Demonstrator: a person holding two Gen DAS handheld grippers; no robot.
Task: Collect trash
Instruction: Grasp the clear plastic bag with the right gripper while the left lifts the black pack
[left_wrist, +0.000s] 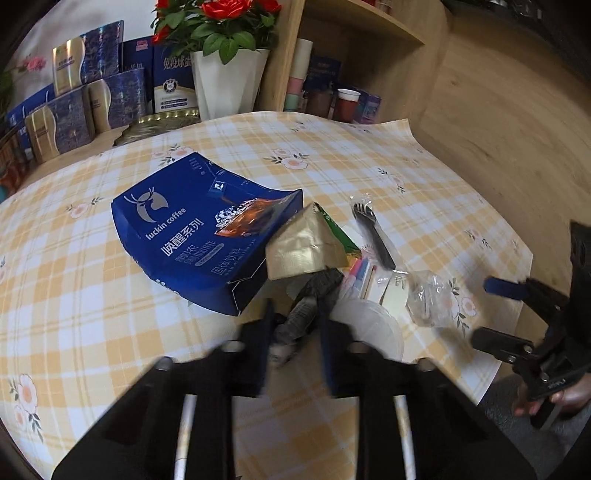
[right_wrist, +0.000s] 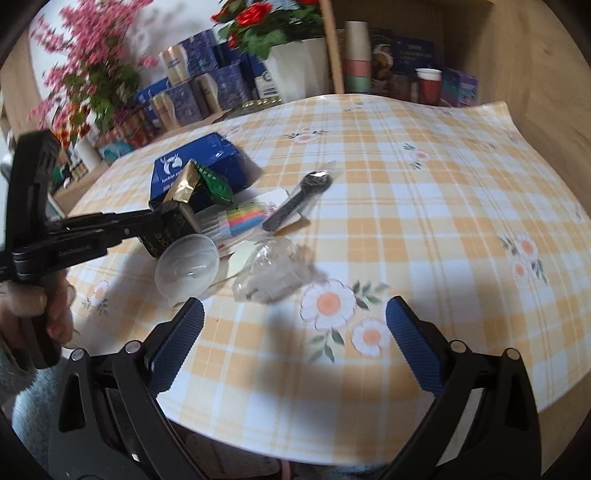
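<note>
Trash lies heaped near the middle of the checked tablecloth (right_wrist: 424, 221): a blue coffee box (left_wrist: 192, 229), a gold-and-green foil packet (left_wrist: 306, 247) leaning on its right end, a wrapped black plastic spoon (left_wrist: 373, 232), a bundle of coloured sticks (right_wrist: 240, 218), a clear dome lid (right_wrist: 186, 264) and crumpled clear film (right_wrist: 273, 275). Your left gripper (left_wrist: 295, 328) points down into the near side of this heap. Its jaws stand close together with a dark crumpled wrapper (left_wrist: 306, 306) between them; both fingers sit against its sides, so you are pinching that wrapper. No earlier view is available, and blur in the left wrist view softens the fingertips. In the right wrist view that same gripper reaches in from the left edge, with your hand (right_wrist: 40, 314) around its handle, and its tip meets the dark wrapper just above the dome lid.

Your right gripper (right_wrist: 295, 332) has its jaws spread wide and carries nothing. It hangs over bare cloth near the table's front edge, close to the clear film but not touching it. Potted red roses (left_wrist: 221, 22) and stacked blue boxes (left_wrist: 92, 85) stand well behind the heap.
</note>
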